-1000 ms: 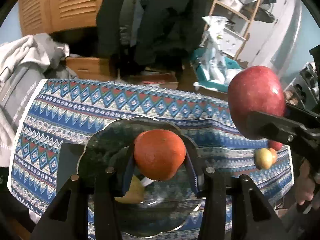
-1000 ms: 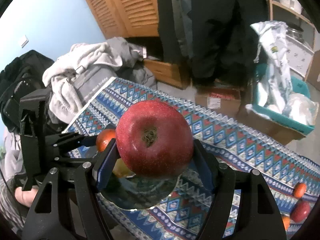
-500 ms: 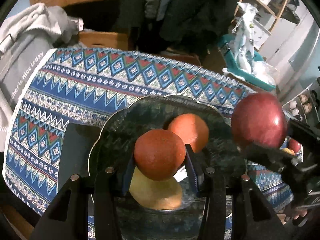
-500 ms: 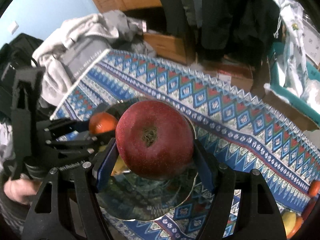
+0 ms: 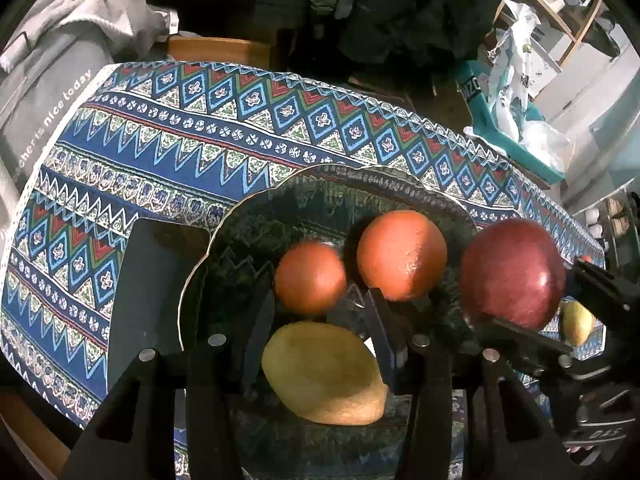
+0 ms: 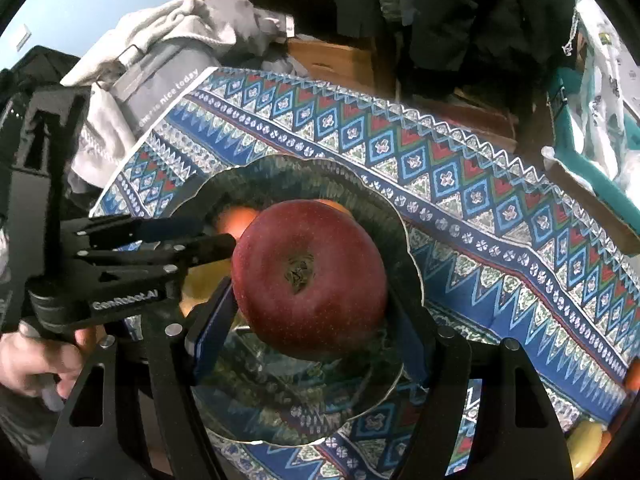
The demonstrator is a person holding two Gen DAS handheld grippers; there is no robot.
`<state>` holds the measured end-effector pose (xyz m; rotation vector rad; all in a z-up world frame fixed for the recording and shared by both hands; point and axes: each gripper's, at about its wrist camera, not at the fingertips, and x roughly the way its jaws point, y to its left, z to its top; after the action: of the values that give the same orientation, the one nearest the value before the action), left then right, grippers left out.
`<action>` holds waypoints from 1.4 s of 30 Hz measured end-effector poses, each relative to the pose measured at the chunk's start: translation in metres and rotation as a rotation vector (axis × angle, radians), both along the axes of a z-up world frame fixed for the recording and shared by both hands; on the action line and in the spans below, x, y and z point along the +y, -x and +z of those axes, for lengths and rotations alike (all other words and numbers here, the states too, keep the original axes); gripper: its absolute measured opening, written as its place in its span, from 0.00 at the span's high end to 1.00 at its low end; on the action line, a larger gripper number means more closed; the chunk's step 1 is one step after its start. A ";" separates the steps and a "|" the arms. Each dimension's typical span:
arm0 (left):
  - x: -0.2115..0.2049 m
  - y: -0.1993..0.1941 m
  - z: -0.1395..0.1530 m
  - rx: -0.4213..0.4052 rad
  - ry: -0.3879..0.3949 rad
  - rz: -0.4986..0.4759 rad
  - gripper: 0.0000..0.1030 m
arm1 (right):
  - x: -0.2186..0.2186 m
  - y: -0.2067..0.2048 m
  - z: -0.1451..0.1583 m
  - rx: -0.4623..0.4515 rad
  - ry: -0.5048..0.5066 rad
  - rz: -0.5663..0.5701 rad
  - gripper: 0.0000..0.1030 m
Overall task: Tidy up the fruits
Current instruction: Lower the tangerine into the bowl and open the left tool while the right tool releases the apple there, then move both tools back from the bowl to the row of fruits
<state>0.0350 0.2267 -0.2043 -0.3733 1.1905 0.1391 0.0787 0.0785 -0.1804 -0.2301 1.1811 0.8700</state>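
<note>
A dark green glass plate (image 5: 248, 204) (image 6: 404, 220) holds a large orange (image 5: 402, 254) and a yellow fruit (image 5: 324, 372). My left gripper (image 5: 320, 300) (image 6: 216, 236) hangs low over the plate, jaws narrowly apart. A small orange (image 5: 310, 278) (image 6: 236, 218) lies just past its fingertips, blurred, with a gap between it and the right finger. My right gripper (image 6: 310, 292) is shut on a big red apple (image 6: 308, 278) (image 5: 514, 274), held just above the plate's right side.
A blue patterned cloth (image 5: 200, 140) covers the table, with a dark mat (image 5: 152, 280) under the plate's left side. Grey clothes (image 5: 52, 60) are piled beyond the left edge. More fruit (image 6: 584, 444) lies at the far right, and a teal bin (image 5: 520, 148) stands behind.
Both grippers have sunk toward the plate. The small orange, clamped between the left fingers before, now sits farther out and smaller. The large orange and yellow fruit came into fuller view.
</note>
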 end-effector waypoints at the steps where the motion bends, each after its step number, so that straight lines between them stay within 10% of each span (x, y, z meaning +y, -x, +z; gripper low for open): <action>1: 0.000 0.000 0.000 0.004 -0.001 0.000 0.51 | 0.000 0.001 -0.001 0.002 0.003 0.003 0.29; 24: -0.021 0.029 0.011 0.046 -0.055 -0.082 0.45 | 0.000 0.006 -0.039 0.030 0.113 0.050 0.28; 42: -0.033 0.027 0.025 0.026 -0.067 -0.106 0.38 | -0.022 0.000 0.021 -0.075 0.011 -0.016 0.28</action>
<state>0.0076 0.1932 -0.1789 -0.2490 1.2260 0.0919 0.0786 0.0566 -0.1597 -0.2600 1.1165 0.8342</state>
